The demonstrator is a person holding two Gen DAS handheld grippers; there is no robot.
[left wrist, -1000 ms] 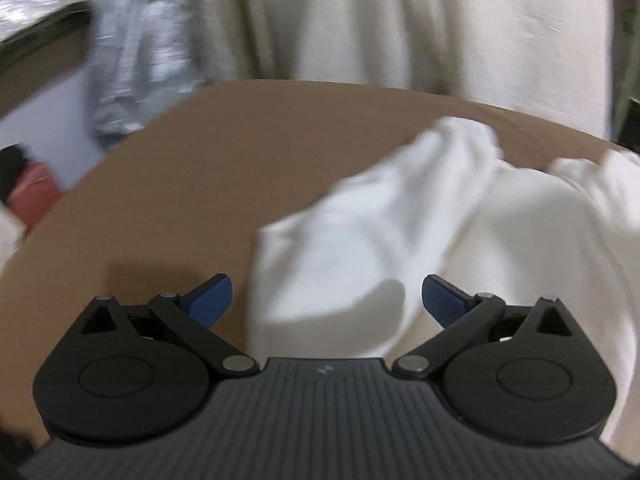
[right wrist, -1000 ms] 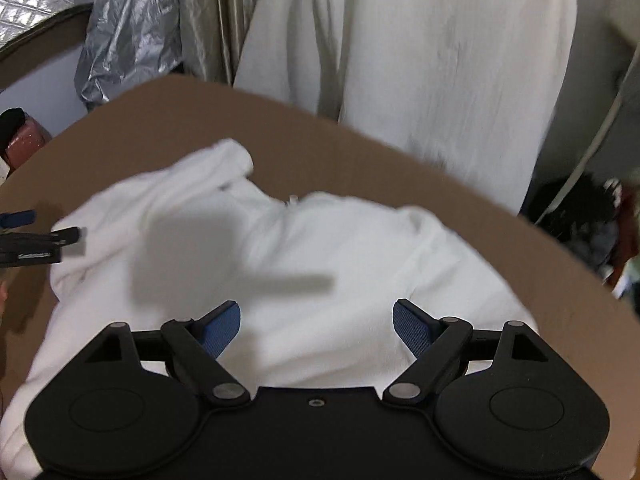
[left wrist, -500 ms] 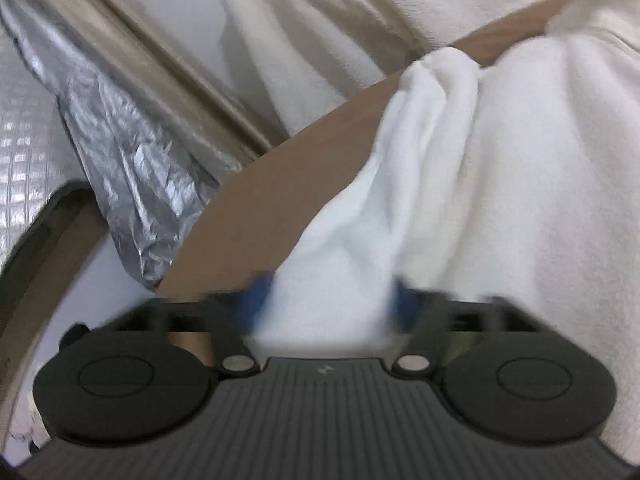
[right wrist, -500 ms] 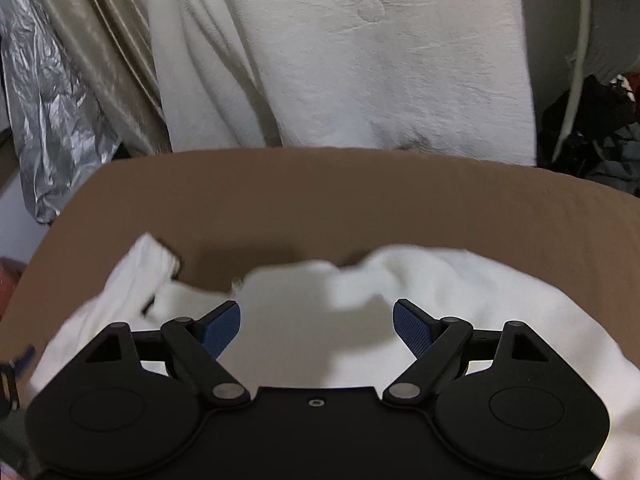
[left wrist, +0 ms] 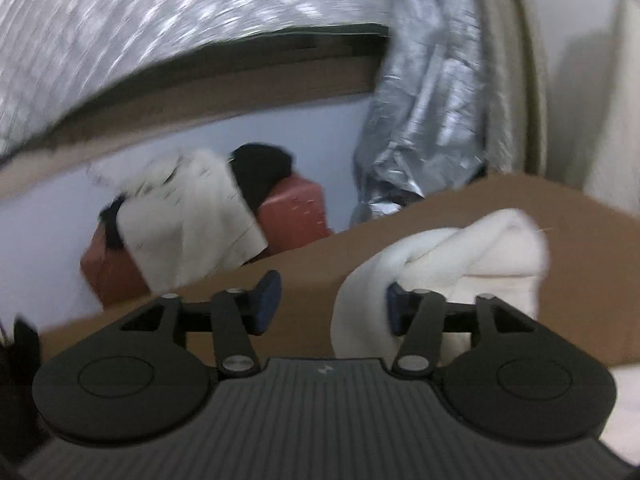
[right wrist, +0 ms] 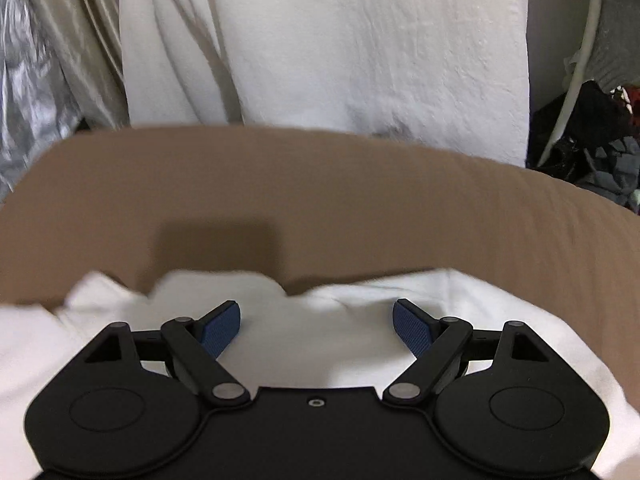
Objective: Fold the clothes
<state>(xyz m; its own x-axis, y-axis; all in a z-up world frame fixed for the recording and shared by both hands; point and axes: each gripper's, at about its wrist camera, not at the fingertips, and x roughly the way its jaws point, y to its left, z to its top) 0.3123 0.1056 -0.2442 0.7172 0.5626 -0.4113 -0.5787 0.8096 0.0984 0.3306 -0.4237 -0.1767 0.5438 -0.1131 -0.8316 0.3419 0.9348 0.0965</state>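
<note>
A white garment lies on the brown table, its far edge crumpled. My right gripper hangs open just above that edge, with nothing pressed between its blue pads. In the left wrist view a bunched fold of the same garment sits near the table's corner. My left gripper has its jaws opening. The fold drapes against the right pad, while the left pad stands free over bare table.
Past the table's left edge stands a red-brown box with a white cloth and a dark item on it. Crinkled silver foil hangs by the corner. White fabric hangs behind the table; dark clothes are piled at right.
The left gripper closed on the garment's fold, swung left toward the table corner, and now stands parted. The right gripper sank toward the garment's far edge, staying open.
</note>
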